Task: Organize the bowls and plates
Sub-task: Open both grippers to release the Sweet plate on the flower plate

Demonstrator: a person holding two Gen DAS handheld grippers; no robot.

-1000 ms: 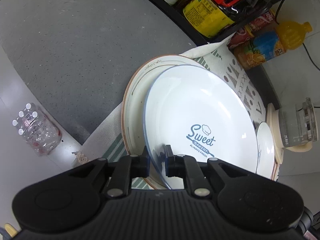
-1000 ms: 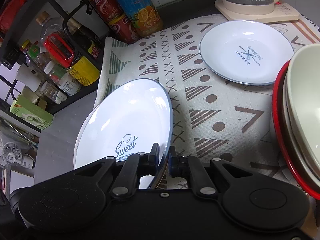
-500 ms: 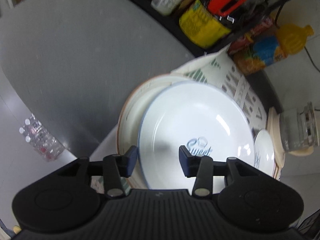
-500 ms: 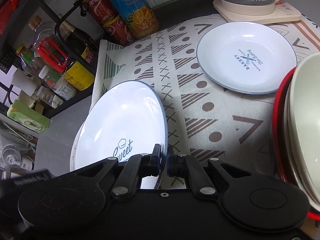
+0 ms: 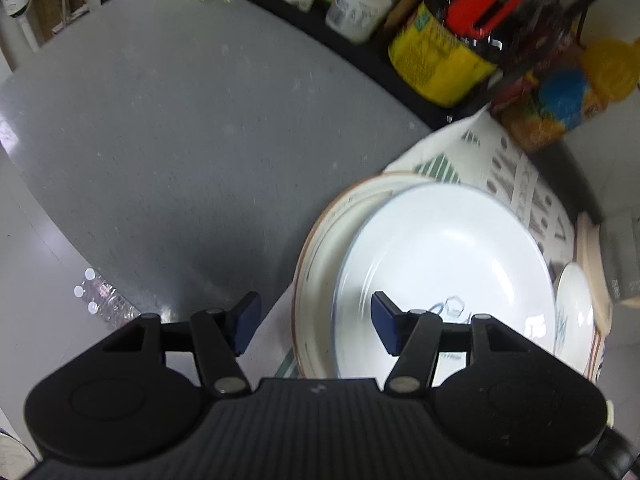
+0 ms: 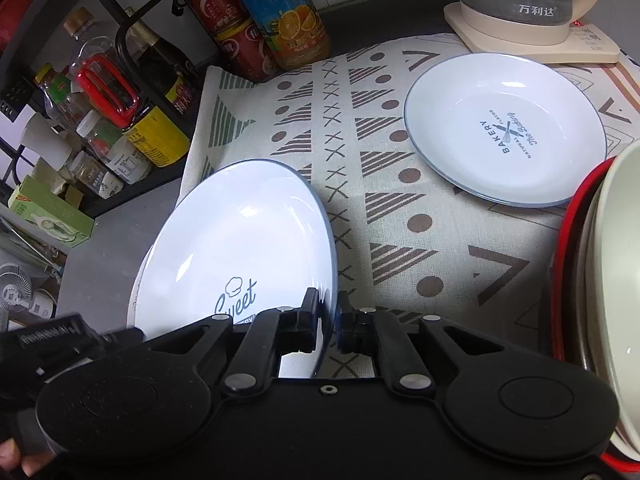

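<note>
Right now the right gripper (image 6: 328,322) is clamped on the near rim of the white "Sweet" plate (image 6: 240,252), one finger on the plate's face and the other behind its blue edge. The plate sits tilted, its far edge raised toward the rack of bottles (image 6: 100,92). Under it lies a larger brown-rimmed plate (image 5: 320,240), whose rim peeks out on the left side and overhangs the edge of the patterned cloth (image 6: 400,208).

The left gripper (image 5: 312,322) hangs with its jaws wide apart, gripping nothing; its left finger is over the grey countertop (image 5: 180,140) and its right finger over the "Sweet" plate. The left view is blurred.

A second white plate with a "Bakery" print (image 6: 504,132) lies flat on the cloth, well apart, near the kettle base (image 6: 532,44). Bare cloth stretches between the two plates. Stacked bowls with a red rim (image 6: 600,280) crowd the right edge.
</note>
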